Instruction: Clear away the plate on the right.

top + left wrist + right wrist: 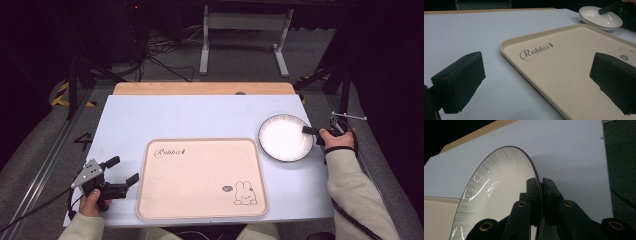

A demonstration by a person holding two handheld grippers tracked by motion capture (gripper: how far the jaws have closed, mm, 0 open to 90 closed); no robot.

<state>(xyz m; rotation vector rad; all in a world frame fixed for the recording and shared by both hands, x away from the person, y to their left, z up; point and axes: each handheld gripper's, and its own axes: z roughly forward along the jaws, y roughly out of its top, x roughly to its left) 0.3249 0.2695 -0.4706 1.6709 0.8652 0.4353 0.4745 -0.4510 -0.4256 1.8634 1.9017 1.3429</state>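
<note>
Plate [282,137], one only, sits on the worktop [190,117] beside one tray [200,200]. Right claw [311,132] pinches its rim; left claw [122,171] gapes empty.

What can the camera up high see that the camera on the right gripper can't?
The high view alone takes in the rabbit drawing on the tray, the left gripper with jaws apart beside it, and both sleeves. The right gripper view alone gives the close look: the right gripper pinching the plate's thin dark rim between its pads. Both share the white plate, the beige tray and the pale blue table.
</note>
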